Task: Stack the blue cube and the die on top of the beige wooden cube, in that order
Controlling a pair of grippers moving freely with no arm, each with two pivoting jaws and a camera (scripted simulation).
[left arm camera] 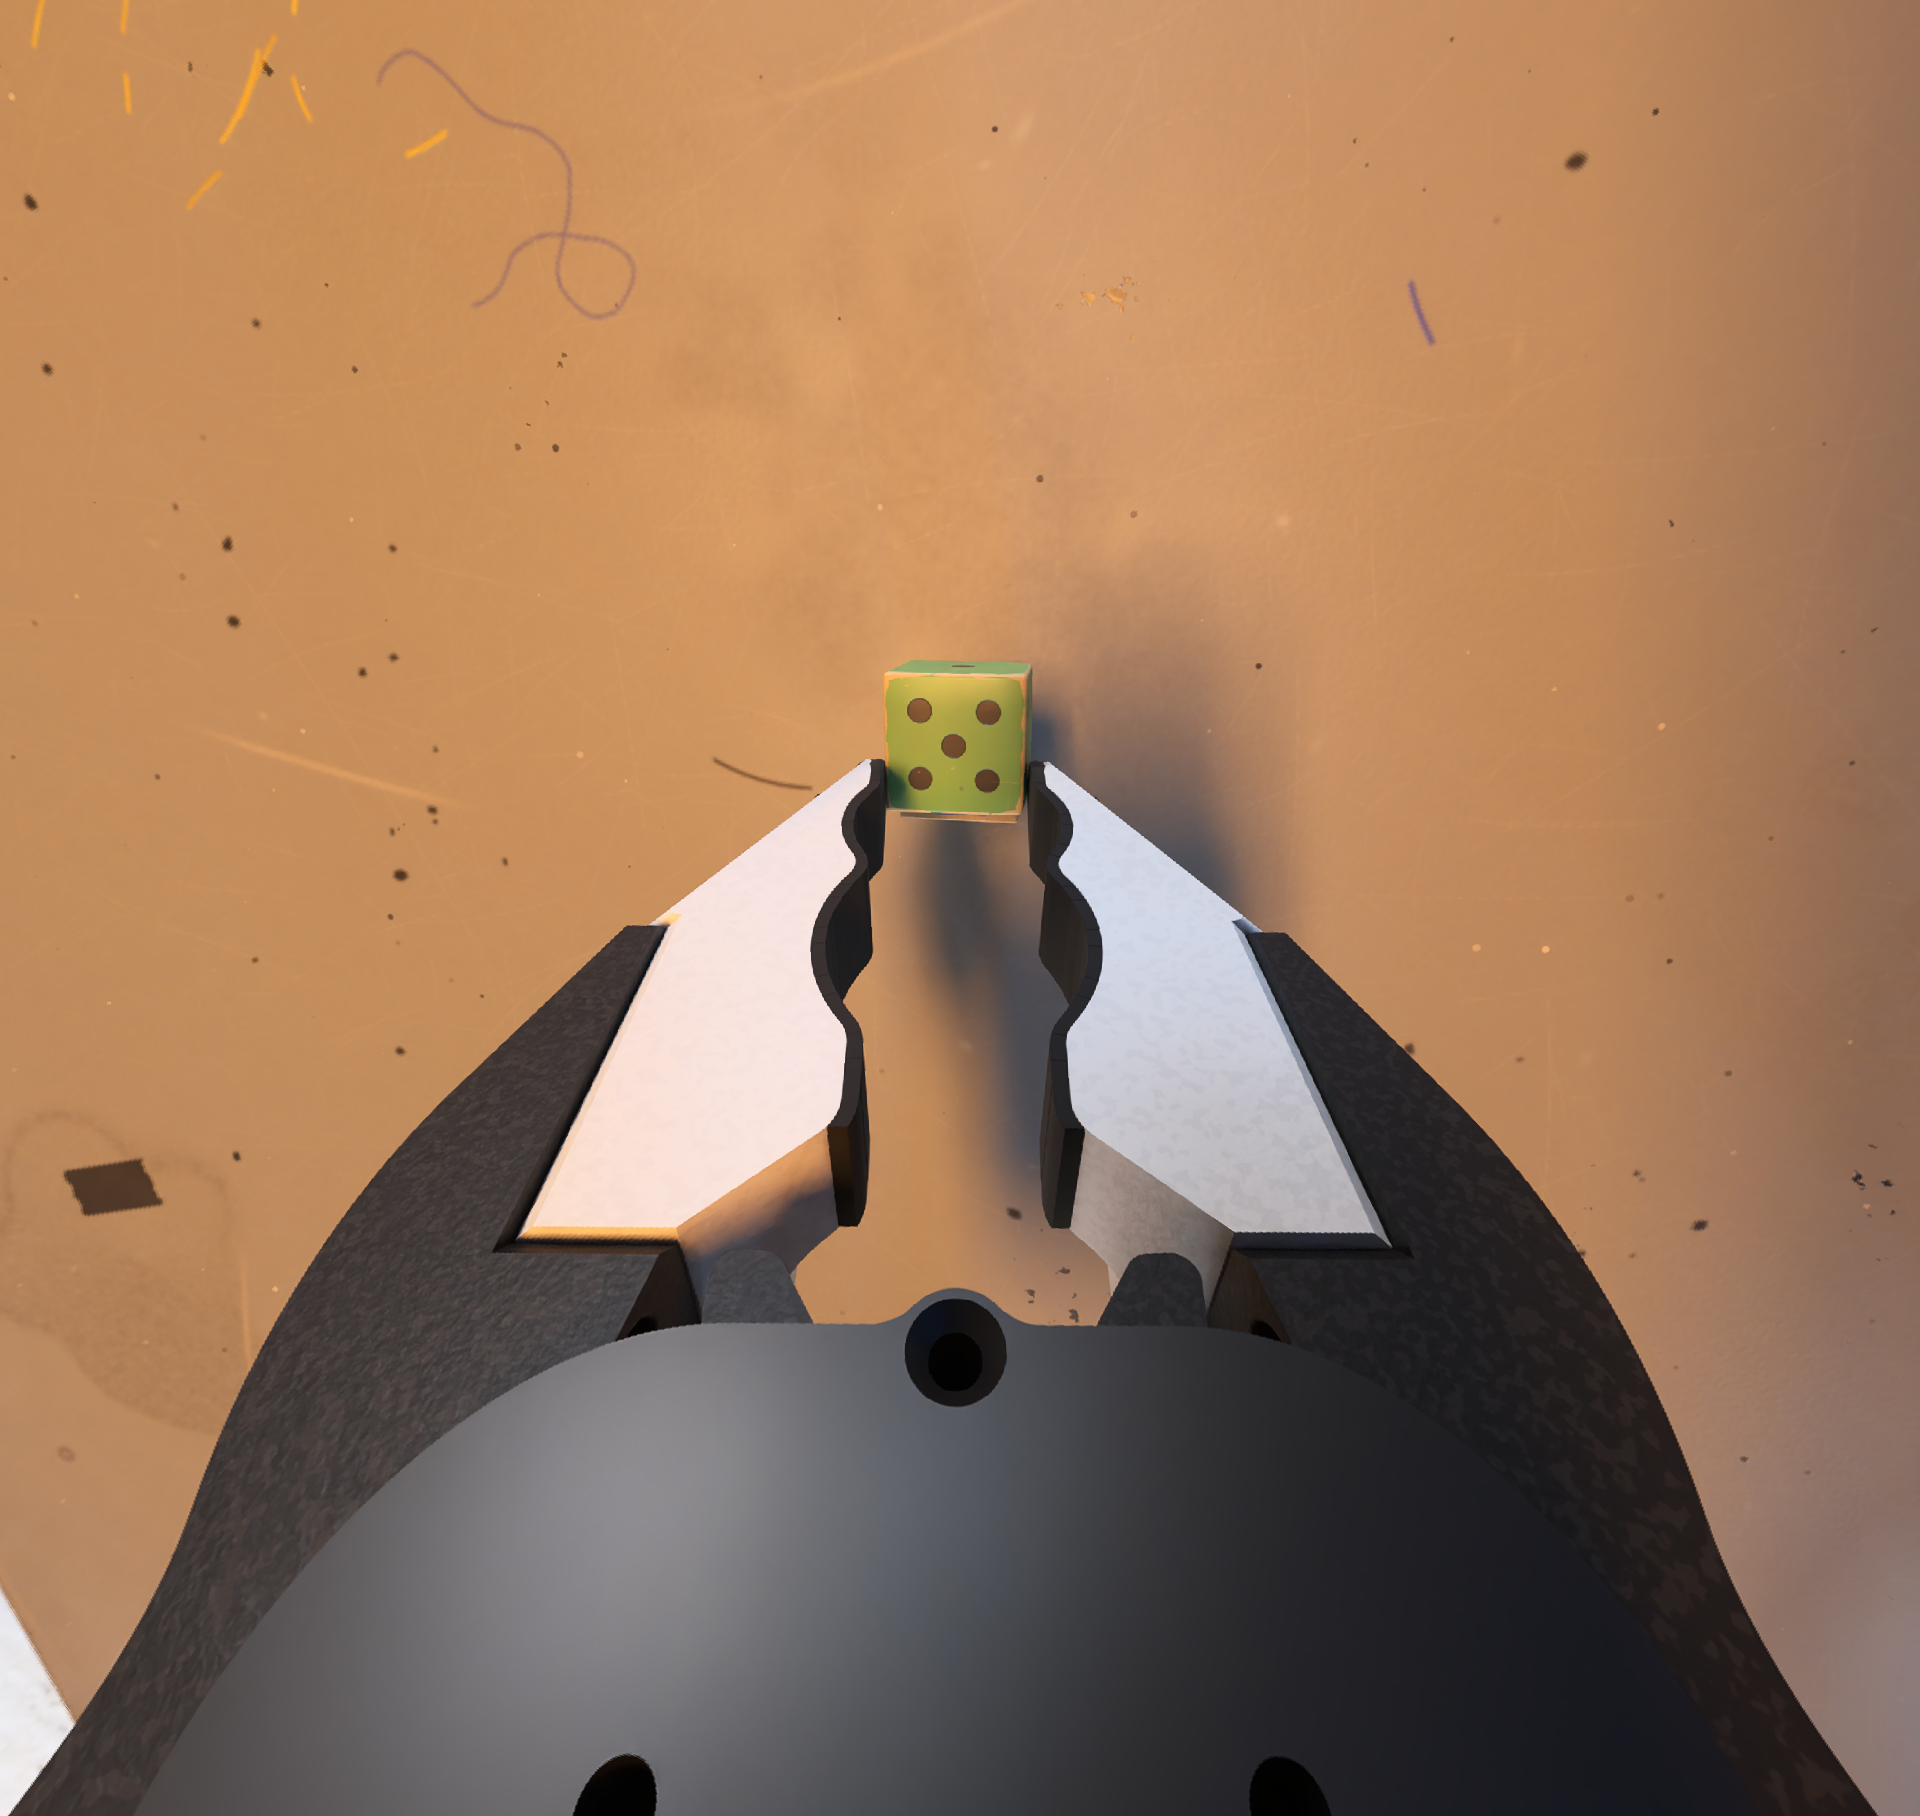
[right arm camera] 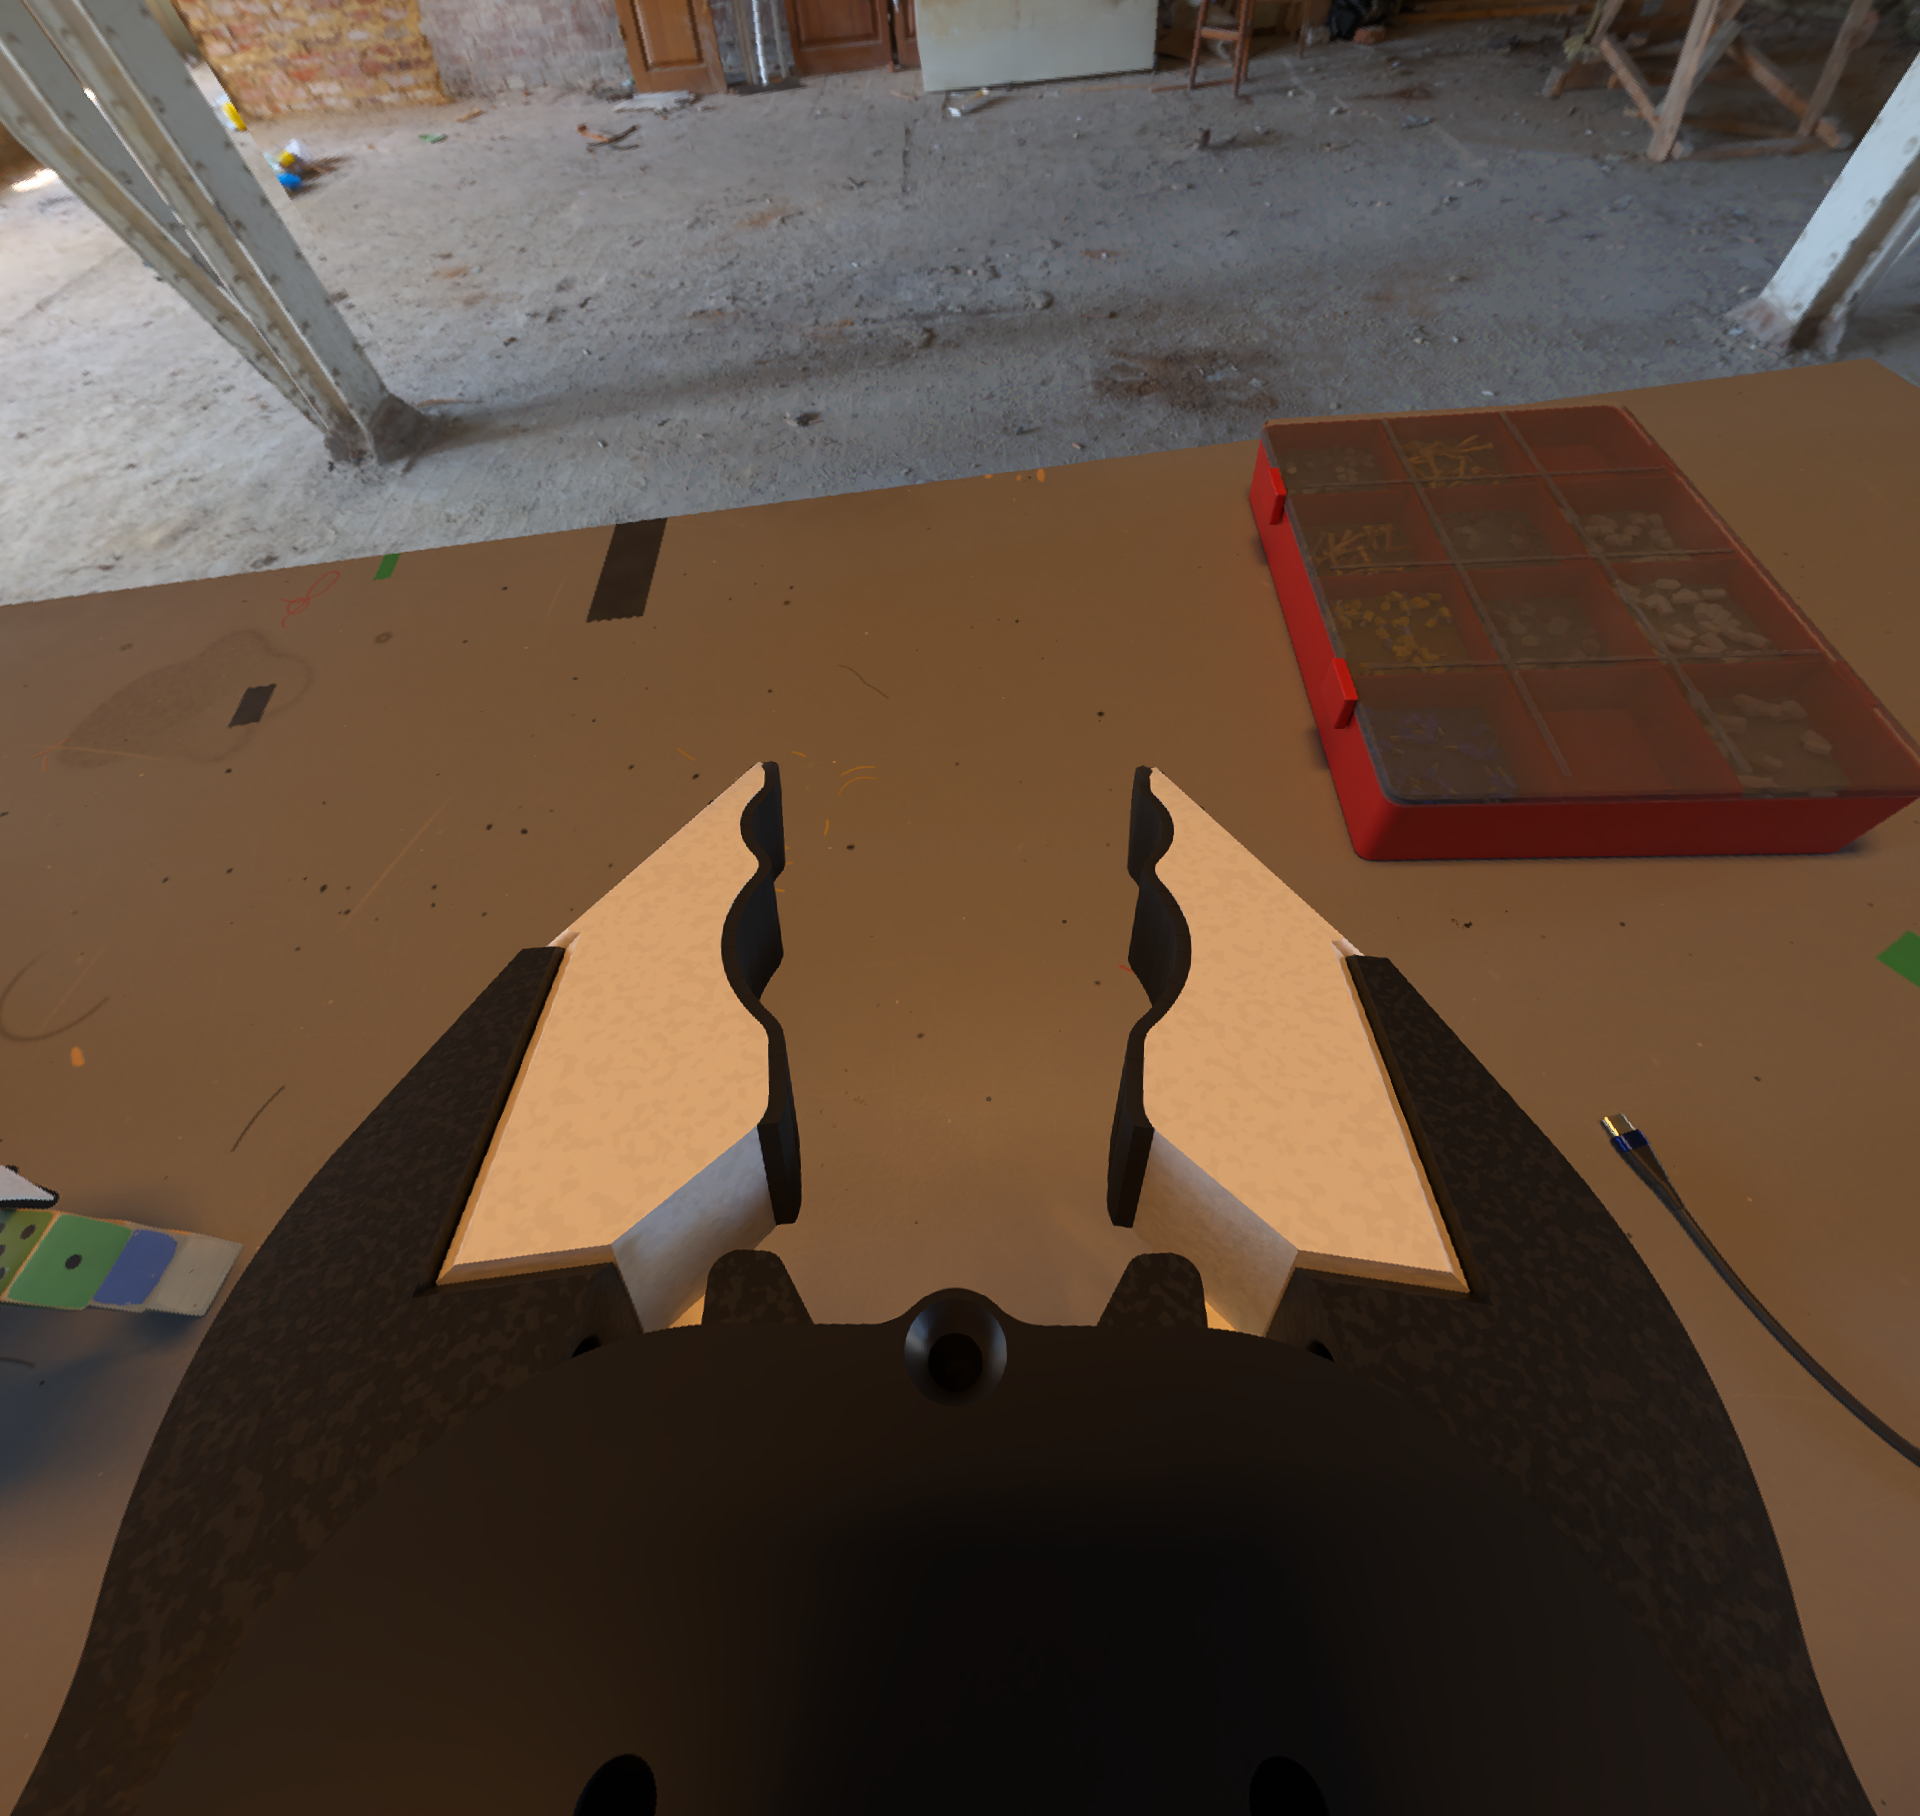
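In the left wrist view I look straight down on the green die [left arm camera: 956, 743], five brown dots facing up. My left gripper [left arm camera: 956, 790] has a fingertip against each side of the die and is shut on it. A thin pale edge shows just under the die; the rest beneath is hidden. In the right wrist view the stack shows at the far left edge: die [right arm camera: 68, 1262], blue cube [right arm camera: 140, 1267], then beige wooden cube [right arm camera: 203, 1276], all touching in a row. My right gripper [right arm camera: 956, 779] is open and empty above the brown table [right arm camera: 935, 623], well right of the stack.
A red compartment box [right arm camera: 1558, 623] with a clear lid sits at the table's far right. A black cable with a blue plug [right arm camera: 1714, 1267] lies at the right. A black tape strip [right arm camera: 627, 571] marks the far edge. Beyond is a dusty floor.
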